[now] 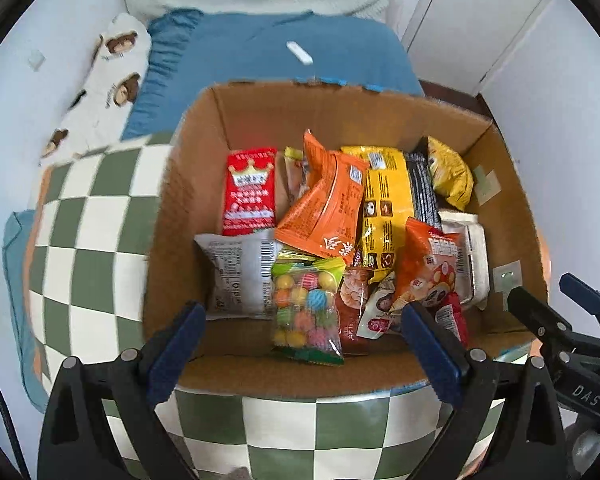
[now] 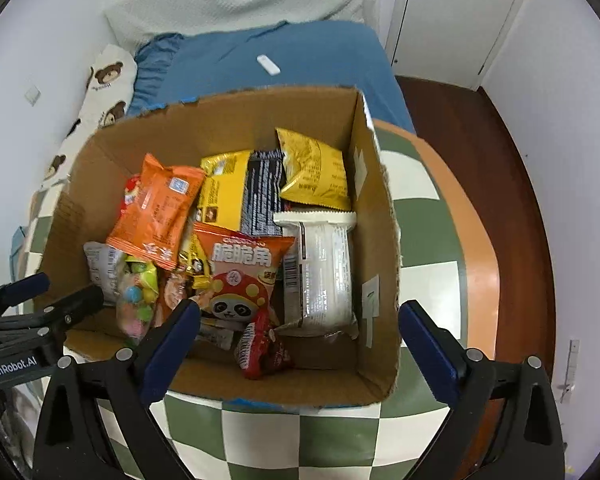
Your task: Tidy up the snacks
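your biggest risk is the cardboard box [image 1: 204,168] itself: it sits on the checkered counter [image 1: 100,216] with its near wall close to the counter's edge, so a push from either tool could slide it or tip it toward you. its walls are thin and ragged at the rim, and a finger catching that rim on the way down would drag the whole box.

next is the pile inside. the packets lean loosely on one another, so pulling the orange packet [image 1: 324,208] at twelve o'clock of the pile's middle would likely shift the yellow packet [image 1: 384,204] at its three o'clock side. the bag of coloured candy balls [image 1: 306,308] is slick and puffy and could squirt out of a pinch.

the left gripper [image 1: 302,352] has its jaws spread wide and holds nothing; the candy bag lies between them, just toward twelve o'clock, not touched.

the right gripper [image 2: 298,344] also has its jaws wide and empty. the small red packet [image 2: 262,348] lies between them, the panda snack bag [image 2: 242,280] toward eleven o'clock and the white wrapped bar [image 2: 324,276] toward one o'clock. its right finger stands outside the box wall, so closing as it is could crush cardboard.
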`<state>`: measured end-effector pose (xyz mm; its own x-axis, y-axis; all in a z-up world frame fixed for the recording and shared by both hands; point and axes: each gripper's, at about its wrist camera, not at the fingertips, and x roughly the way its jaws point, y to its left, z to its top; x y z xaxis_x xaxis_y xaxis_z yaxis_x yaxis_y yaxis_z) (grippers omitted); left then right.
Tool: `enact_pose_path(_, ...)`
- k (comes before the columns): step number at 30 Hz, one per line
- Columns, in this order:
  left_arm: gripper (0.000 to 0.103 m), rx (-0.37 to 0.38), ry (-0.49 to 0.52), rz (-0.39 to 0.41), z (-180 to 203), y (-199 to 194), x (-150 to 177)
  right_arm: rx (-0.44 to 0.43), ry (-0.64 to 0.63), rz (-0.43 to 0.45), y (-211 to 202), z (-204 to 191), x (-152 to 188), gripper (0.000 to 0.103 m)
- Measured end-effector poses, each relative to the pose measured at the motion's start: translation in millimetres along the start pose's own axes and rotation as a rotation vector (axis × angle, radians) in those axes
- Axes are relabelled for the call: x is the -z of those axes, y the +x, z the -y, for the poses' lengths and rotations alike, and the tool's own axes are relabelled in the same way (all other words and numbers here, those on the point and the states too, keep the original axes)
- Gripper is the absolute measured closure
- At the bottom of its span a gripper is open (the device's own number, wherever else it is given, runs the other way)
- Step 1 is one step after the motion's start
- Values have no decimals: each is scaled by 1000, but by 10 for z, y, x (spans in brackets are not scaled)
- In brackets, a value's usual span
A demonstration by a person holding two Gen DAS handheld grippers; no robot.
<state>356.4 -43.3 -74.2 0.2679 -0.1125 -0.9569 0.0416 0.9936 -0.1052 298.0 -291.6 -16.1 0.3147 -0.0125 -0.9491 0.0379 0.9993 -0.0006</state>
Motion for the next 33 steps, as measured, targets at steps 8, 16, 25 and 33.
enact_pose_path(8, 3, -17, -10, 156, -37, -610, 379, -13, -3, 136, -618, -9, 304, 2)
enact_pose_path(16, 3, -27, 9, 326, 0, -1338, 977, -47, -6, 287, -1381, -43, 865, 2)
enact_pose_path(25, 2, -73, -7, 465, -16, -1897, 1608, -14, -6, 429, -2071, -40, 1481, 1)
enact_pose_path(33, 2, -99, 18, 551, 25, -2305, 2024, 8, -19, 523, -2550, -54, 1963, 1)
